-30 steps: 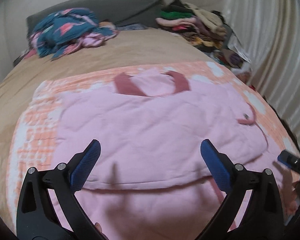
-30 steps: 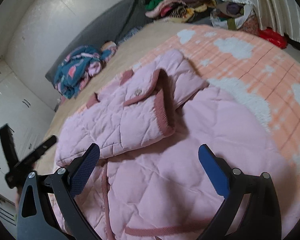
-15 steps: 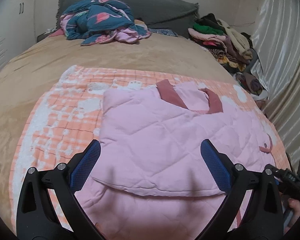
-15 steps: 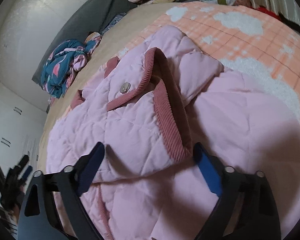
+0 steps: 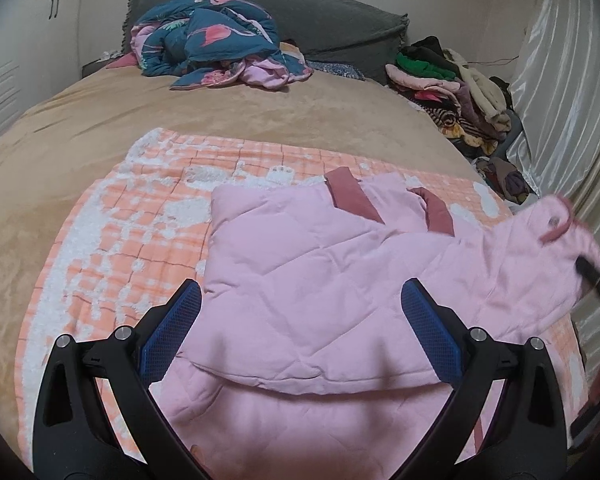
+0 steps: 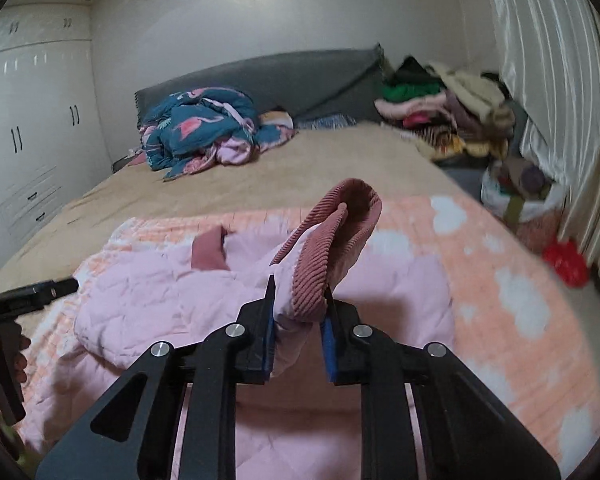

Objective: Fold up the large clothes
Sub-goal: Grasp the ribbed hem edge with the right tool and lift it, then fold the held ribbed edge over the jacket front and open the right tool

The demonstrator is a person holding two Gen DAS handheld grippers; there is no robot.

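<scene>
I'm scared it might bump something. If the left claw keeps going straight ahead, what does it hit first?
Most likely the pink jacket. The left claw is open, and the jacket's folded part lies right between and ahead of its fingers. Depth is hard to judge, but nothing else shows before it.

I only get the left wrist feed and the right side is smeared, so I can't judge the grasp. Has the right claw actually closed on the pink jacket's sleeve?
Observer: Yes. The right claw is shut on the pink jacket, pinching the sleeve just below its ribbed cuff.
Operator: Is the cuff lying flat?
Observer: No, it stands up above the fingers, lifted off the orange blanket.
Operator: Anything on the floor on that side?
Observer: A red object lies beside the bed, below the curtain.
</scene>
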